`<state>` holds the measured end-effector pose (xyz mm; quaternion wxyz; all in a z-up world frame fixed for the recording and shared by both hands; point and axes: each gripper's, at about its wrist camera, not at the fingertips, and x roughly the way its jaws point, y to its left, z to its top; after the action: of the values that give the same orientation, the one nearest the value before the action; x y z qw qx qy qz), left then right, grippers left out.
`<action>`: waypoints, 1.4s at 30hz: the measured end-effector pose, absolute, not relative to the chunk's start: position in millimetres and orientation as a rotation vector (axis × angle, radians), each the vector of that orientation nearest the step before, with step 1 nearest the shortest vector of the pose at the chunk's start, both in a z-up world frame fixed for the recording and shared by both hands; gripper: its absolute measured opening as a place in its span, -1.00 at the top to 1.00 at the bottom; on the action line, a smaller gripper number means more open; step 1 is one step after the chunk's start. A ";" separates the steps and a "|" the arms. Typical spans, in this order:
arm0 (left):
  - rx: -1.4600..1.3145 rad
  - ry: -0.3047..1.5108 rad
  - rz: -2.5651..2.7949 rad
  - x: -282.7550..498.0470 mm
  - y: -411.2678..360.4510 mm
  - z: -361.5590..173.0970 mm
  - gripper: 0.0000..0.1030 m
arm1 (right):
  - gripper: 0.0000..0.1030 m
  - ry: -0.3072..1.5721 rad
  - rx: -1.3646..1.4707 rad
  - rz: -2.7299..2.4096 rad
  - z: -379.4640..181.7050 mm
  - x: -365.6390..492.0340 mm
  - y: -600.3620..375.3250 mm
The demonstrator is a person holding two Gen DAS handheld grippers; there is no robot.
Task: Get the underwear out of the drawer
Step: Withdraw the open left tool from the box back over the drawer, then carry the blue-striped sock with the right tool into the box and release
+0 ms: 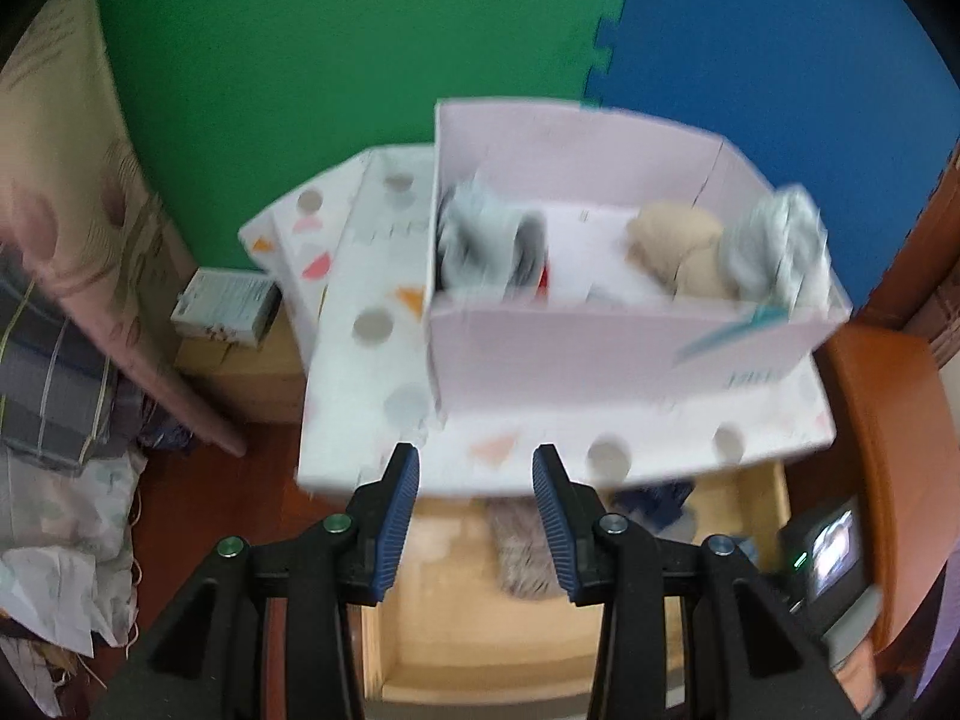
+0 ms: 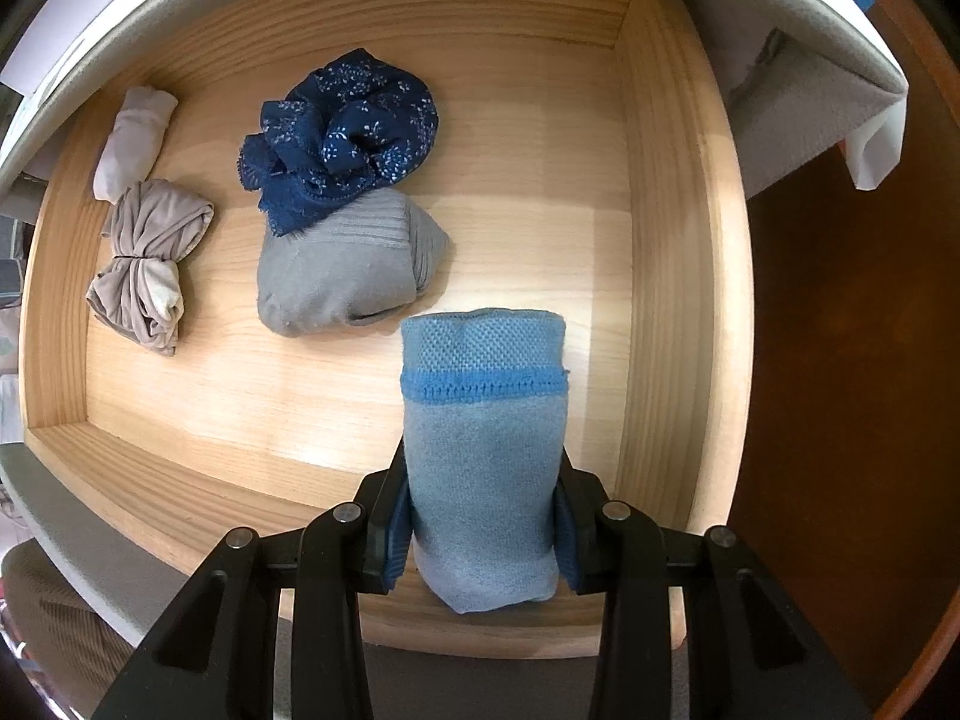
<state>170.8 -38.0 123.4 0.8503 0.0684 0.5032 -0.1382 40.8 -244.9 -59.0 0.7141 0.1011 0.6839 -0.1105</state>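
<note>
Underwear [image 2: 483, 456] sits clamped between right gripper [image 2: 480, 516] fingers.

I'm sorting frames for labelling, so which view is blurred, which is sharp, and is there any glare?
Left wrist view: motion blur smears the white organiser box and its contents; the left gripper stays sharp. Right wrist view: crisp throughout, the light blue roll and navy floral cloth show their texture; a mild bright patch lies on the drawer floor. Both bend straight edges.

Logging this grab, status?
Right gripper shut on blue roll. Left gripper open, empty, above drawer. Four bundles remain. Nothing blocking.
</note>
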 end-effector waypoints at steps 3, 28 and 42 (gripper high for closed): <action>0.128 1.089 -0.268 150.7 -24.0 95.1 0.22 | 0.30 1.509 0.215 -0.249 -56.7 37.9 -243.9; 0.112 1.078 -0.143 90.6 1.9 7.8 0.20 | 0.30 1.364 0.123 -0.193 -17.0 42.6 -206.2; 0.086 1.078 -0.148 91.7 6.2 8.4 0.20 | 0.30 1.270 0.145 -0.077 63.8 37.4 -202.7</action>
<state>91.7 6.2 8.4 0.8547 0.0411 0.5127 -0.0706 37.4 -202.7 63.8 0.8020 0.0676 0.5924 -0.0358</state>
